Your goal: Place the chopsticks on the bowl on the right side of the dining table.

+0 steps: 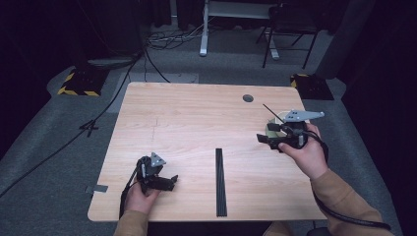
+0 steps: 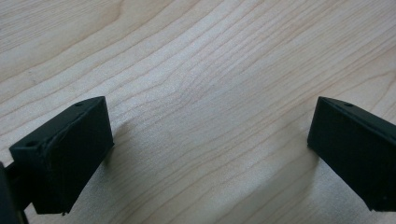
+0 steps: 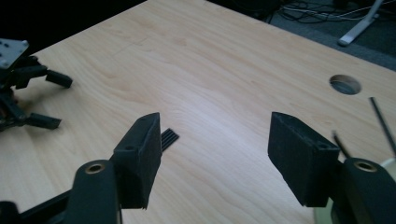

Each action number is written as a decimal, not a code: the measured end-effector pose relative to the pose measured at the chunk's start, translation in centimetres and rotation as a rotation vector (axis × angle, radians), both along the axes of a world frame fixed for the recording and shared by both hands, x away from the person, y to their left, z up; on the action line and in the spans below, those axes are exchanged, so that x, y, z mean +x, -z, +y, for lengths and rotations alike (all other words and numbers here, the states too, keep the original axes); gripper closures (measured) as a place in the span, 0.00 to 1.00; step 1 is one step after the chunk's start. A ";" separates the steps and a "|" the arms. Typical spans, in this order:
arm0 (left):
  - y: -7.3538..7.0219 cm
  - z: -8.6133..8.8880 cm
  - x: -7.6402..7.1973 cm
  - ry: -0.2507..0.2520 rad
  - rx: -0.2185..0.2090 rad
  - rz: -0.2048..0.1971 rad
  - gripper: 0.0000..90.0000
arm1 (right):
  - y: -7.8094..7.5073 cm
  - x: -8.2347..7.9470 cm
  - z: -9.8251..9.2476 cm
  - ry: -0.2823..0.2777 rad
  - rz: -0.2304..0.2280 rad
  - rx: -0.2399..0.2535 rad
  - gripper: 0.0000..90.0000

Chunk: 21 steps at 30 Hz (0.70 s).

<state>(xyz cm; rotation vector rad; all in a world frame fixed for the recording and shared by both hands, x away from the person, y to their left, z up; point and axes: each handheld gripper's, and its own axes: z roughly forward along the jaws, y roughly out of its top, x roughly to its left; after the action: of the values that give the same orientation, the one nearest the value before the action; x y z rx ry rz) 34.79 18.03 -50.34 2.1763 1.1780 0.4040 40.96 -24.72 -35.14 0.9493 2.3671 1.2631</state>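
Observation:
A row of thin black sticks [image 1: 221, 182] lies flat on the wooden table [image 1: 196, 118], running from its middle toward the front edge; their far end [image 3: 169, 138] shows in the right gripper view just past the left jaw. A pale cup [image 1: 272, 129] stands at the right with one black stick [image 1: 269, 110] leaning out of it. My right gripper [image 1: 265, 140] hovers in front of the cup, pointing left, open with nothing between its jaws [image 3: 215, 154]. My left gripper [image 1: 172, 182] rests low at the front left, open over bare wood [image 2: 210, 149].
A round cable hole [image 1: 248, 98] sits in the table's far right part, also seen as the hole [image 3: 345, 84] in the right gripper view. Beyond the table lie cables, desk legs [image 1: 203, 29] and a chair [image 1: 290, 29] on grey floor.

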 end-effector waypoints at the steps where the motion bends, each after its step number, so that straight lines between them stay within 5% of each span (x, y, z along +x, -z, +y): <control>1: 0.0 0.0 0.0 0.000 0.000 0.000 0.00 | 0.2 -0.2 0.4 -0.008 0.006 0.000 0.39; 8: 0.0 0.0 0.1 0.007 0.006 -0.007 0.00 | 1.7 -1.0 2.5 -0.054 0.039 -0.002 0.36; 21: 0.0 0.0 0.1 0.007 0.004 -0.005 0.00 | 7.0 -2.6 5.7 -0.107 0.112 -0.047 0.31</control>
<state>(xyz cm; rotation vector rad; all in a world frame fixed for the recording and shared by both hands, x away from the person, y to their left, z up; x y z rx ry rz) 34.92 18.05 -50.32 2.1811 1.1674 0.4095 38.36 -19.01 -42.09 0.9126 2.5531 1.2150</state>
